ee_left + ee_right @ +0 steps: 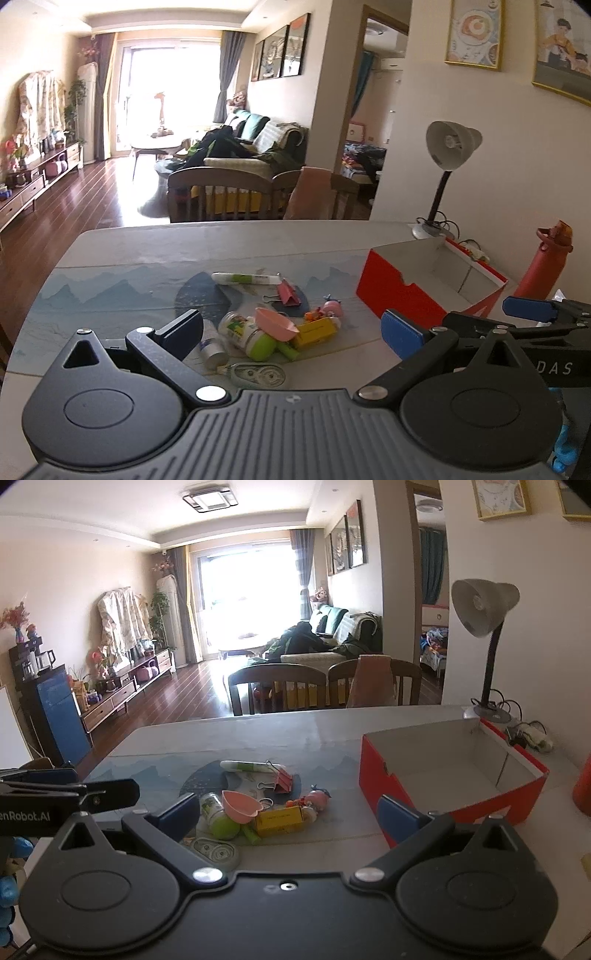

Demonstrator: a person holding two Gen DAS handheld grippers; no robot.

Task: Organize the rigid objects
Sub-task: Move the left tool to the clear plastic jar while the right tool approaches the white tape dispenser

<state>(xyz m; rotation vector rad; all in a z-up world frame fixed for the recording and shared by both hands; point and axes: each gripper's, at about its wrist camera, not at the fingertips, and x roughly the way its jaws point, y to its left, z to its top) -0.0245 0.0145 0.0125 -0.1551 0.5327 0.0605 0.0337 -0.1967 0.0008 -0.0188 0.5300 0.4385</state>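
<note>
my left gripper (pixel 291 332) and right gripper (pixel 288 814) are black with blue pads. the box (pixel 380 775) is red outside, white inside. the table mat (pixel 110 291) carries pale blue mountains. the heart-shaped dish (pixel 240 805) and binder clip (pixel 283 781) are pink, the small carton (pixel 280 821) yellow, the bottle (pixel 541 264) red.

Both wrist cams sit low at the near table (pixel 122 251) edge, tilted slightly down, facing the far living room. Left cam sits left of the right one. Shared: the clutter pile (pixel 273 325) (pixel 266 808) close ahead, red box (pixel 413 288) (pixel 443 771) right, desk lamp (pixel 448 147) (pixel 480 605) far right.
</note>
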